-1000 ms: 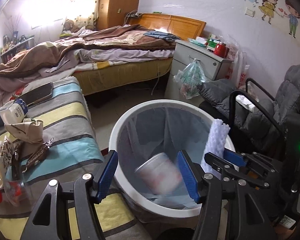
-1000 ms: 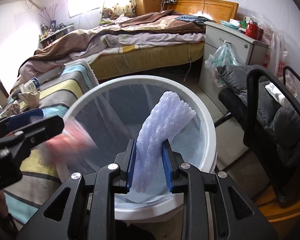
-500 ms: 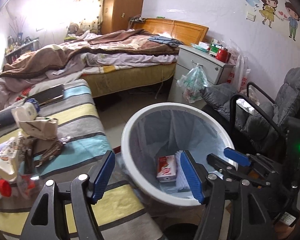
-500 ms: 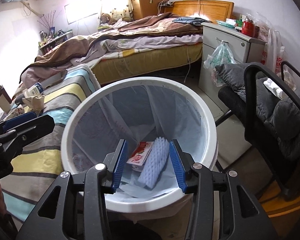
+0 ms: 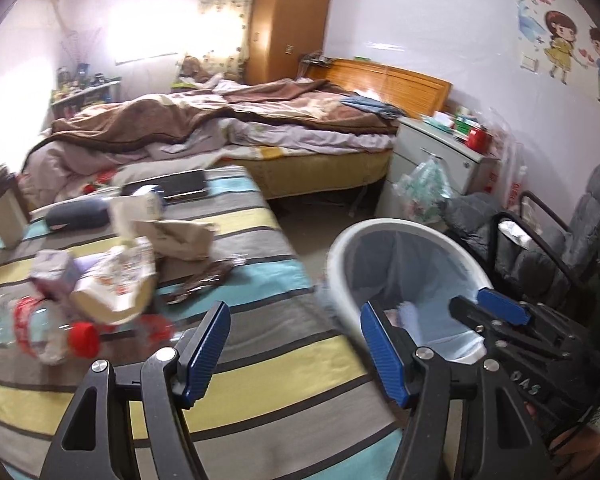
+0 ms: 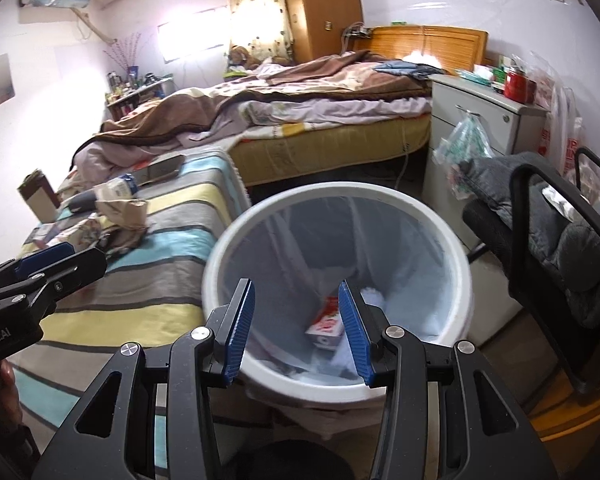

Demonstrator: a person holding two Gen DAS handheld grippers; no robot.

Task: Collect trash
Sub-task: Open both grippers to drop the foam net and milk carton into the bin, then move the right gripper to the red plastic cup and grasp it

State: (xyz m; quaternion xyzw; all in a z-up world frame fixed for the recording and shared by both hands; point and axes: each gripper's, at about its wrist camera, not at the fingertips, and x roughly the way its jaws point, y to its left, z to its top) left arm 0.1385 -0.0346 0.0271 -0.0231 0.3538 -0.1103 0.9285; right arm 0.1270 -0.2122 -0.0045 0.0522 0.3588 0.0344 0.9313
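Observation:
A white trash bin (image 6: pixel 456 252) with a pale liner stands beside the striped bench; it also shows in the left wrist view (image 5: pixel 380 232). A red-and-white carton (image 6: pixel 327 322) and white foam netting (image 6: pixel 374 295) lie in the bin. My right gripper (image 6: pixel 298 326) is open and empty above the bin's near rim. My left gripper (image 5: pixel 296 350) is open and empty over the bench's near right edge. Trash lies on the bench (image 5: pixel 236 368): a clear bottle with a red cap (image 5: pixel 52 332), a crumpled printed bag (image 5: pixel 116 280), brown paper (image 5: pixel 180 238) and a dark wrapper (image 5: pixel 204 278).
A black phone (image 5: pixel 172 186) and a dark case (image 5: pixel 76 216) lie at the bench's far end. An unmade bed (image 5: pixel 228 132) stands behind. A grey padded chair (image 6: pixel 560 240) with black arms stands right of the bin. A white nightstand (image 6: pixel 484 120) holds a hanging bag.
The carton and the foam netting dropped from my grippers into the bin. Both grippers opened. The left gripper then swung left, from over the bin toward the bench.

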